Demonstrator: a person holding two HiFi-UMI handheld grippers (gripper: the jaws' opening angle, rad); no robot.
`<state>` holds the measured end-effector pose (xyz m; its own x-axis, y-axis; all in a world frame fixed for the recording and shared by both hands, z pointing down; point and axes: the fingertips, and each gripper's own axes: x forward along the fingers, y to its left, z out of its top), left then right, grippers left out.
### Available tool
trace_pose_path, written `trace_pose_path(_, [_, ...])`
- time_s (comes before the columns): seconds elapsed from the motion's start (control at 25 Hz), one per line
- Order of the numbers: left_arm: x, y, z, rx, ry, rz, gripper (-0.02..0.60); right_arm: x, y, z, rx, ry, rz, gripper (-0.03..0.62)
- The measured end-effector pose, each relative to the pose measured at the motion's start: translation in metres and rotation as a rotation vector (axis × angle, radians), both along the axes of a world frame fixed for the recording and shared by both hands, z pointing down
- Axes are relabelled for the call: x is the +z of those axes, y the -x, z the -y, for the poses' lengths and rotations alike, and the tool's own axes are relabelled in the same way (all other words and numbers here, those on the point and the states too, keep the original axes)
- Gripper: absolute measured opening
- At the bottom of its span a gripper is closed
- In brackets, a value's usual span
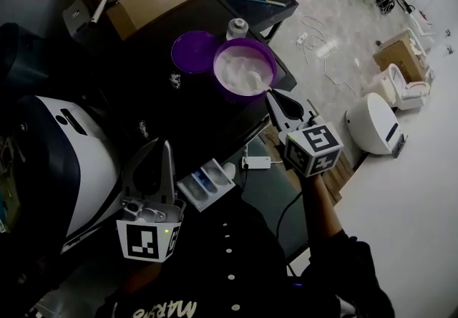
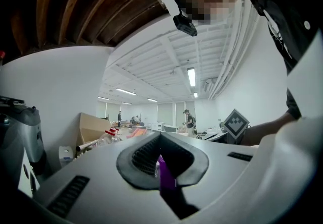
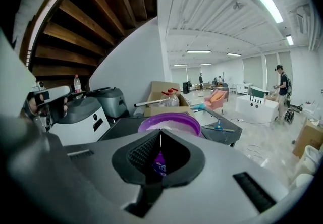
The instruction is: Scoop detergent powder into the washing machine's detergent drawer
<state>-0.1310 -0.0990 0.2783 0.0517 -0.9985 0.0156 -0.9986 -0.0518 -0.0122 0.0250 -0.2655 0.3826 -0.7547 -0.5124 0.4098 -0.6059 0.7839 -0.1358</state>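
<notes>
Fingers of right gripper (image 1: 271, 95) pinch shut on scoop (image 1: 255, 80) in powder tub (image 1: 232, 95); drawer (image 1: 207, 184) lies lower-left of them, nearer closed left gripper (image 1: 167, 146).

1. The person wears a black long-sleeved top (image 1: 236, 266) with a row of small white buttons (image 1: 229, 248).
2. White lettering (image 1: 168, 308), perhaps on the chest, is cut off at the head view's edge and too partial to read.
3. A small black camera (image 2: 184, 23) is mounted at the head.
4. The left gripper (image 1: 169, 143) has a smooth, pale grey shell that tapers, with a small green light (image 1: 166, 231) near the back.
5. Its cube (image 1: 147, 239) is white with black square markers.
6. The right gripper (image 1: 272, 94) has the same grey shell and a matching cube (image 1: 313, 148).
7. The pads (image 3: 144, 155) are black and ribbed, and dark slotted vents (image 3: 255, 191) are set in the shell.
</notes>
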Motion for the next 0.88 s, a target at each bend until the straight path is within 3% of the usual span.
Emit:
trace_pose_path(0.56, [0.012,0.003,0.005,-0.031,0.032,-0.003,0.014,0.028,0.009,0.001,0.004,0.008,-0.095,0.034])
trace_pose_path(0.64, [0.012,0.004,0.005,-0.032,0.034,-0.003,0.014,0.028,0.010,0.000,0.000,0.019,-0.093,0.064])
trace_pose_path(0.72, [0.013,0.004,0.005,-0.030,0.033,-0.004,0.014,0.028,0.010,-0.001,-0.002,0.016,-0.099,0.153])
trace_pose_path(0.88, [0.012,0.003,0.003,-0.023,0.027,-0.004,0.014,0.027,0.009,-0.003,-0.001,0.002,-0.103,0.160])
